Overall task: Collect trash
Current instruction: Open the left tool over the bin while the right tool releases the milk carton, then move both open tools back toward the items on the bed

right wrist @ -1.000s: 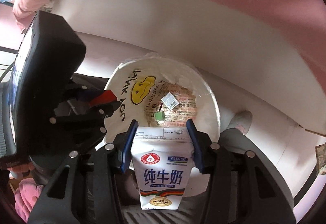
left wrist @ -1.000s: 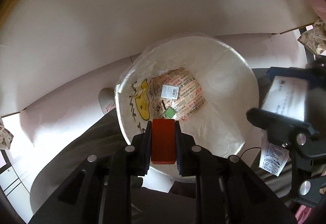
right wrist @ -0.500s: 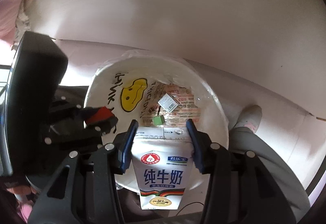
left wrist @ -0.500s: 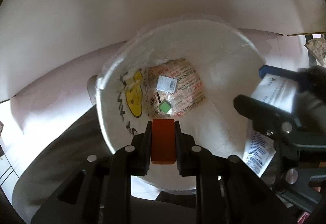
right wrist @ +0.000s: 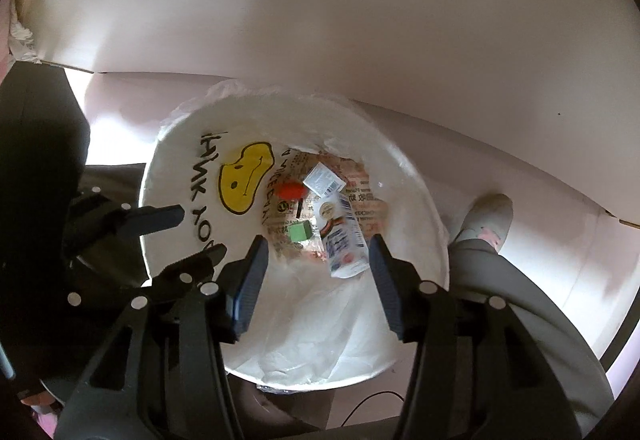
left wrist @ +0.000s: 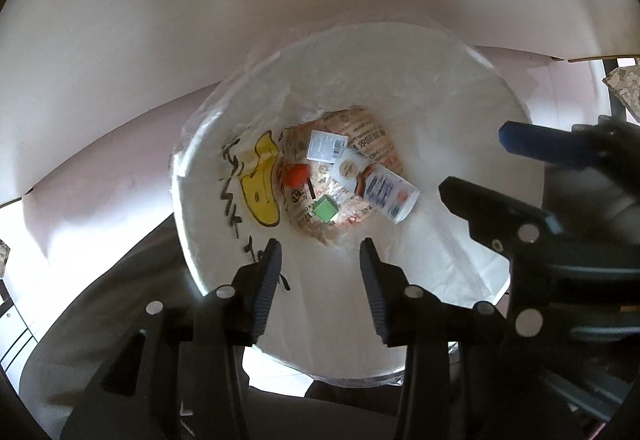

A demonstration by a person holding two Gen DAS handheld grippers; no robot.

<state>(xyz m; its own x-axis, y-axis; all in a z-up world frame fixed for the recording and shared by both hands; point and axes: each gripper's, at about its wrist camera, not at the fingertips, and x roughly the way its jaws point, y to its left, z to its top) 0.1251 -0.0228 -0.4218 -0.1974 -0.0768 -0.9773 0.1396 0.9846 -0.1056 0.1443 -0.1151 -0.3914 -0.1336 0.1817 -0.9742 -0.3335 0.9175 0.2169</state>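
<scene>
1. The left gripper (left wrist: 320, 280) is hanging over the bin with its jaws moderately parted and nothing between them; they have just been opening.
2. The right gripper (right wrist: 316, 280) is likewise gaping empty, its jaws also just opened.
3. Below, the milk carton (right wrist: 344, 236) is lying on its side at the bottom of the trash bin (right wrist: 400, 168), at about four o'clock from the red block (right wrist: 290, 190).
4. The carton is probably light, thin-walled and crushable; its flat sides are offering the best hold, if retaken.
5. The small block is looking rigid and easy to pinch.
6. The plastic liner (right wrist: 320, 352) is looking soft and slippery.
</scene>
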